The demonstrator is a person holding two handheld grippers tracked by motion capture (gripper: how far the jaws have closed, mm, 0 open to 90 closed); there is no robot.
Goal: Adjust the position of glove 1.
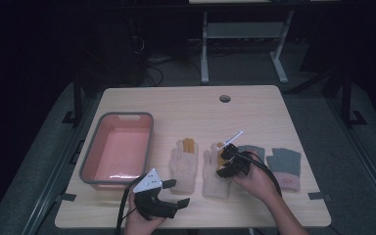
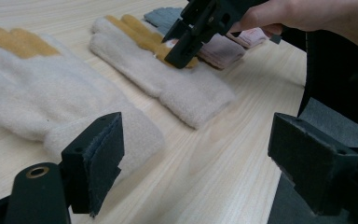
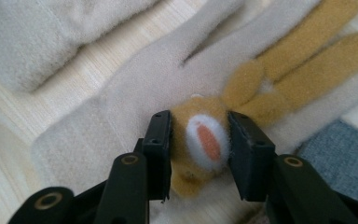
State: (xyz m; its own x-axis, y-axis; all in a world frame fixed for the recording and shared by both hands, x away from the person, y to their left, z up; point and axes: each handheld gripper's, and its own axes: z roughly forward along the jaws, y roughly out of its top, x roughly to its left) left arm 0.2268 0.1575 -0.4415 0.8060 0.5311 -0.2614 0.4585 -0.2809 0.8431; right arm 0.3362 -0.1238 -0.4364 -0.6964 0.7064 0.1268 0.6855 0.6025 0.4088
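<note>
Four knitted gloves lay in a row on the pale wooden surface [image 1: 186,105] in the high view, all to the right of a pink plastic tub with a grey rim [image 1: 118,147]. Nearest the tub was a cream fleece glove with mustard fingertips [image 1: 184,161], then its matching cream glove [image 1: 214,174], then a grey glove [image 1: 252,152] partly under the right hand [image 1: 257,181], and farthest from the tub a grey glove with a pink cuff [image 1: 285,166]. The right tool [image 1: 228,159] rested on the second cream glove. The left tool [image 1: 176,192] sat just below the tub's near corner, jaws spread apart.

From the left gripper view, the left tool [image 2: 196,158] was released, its padded jaws wide apart over bare surface beside the cuff of the nearer cream glove [image 2: 51,98]. Beyond it, the right tool [image 2: 191,39] pressed down on the second cream glove [image 2: 168,84].

From the right gripper view, the right tool [image 3: 199,140] was clenched on a mustard patch with a white and orange oval [image 3: 205,137] sewn to the cream glove [image 3: 121,107]; the grey glove [image 3: 340,154] lay beside it.
</note>
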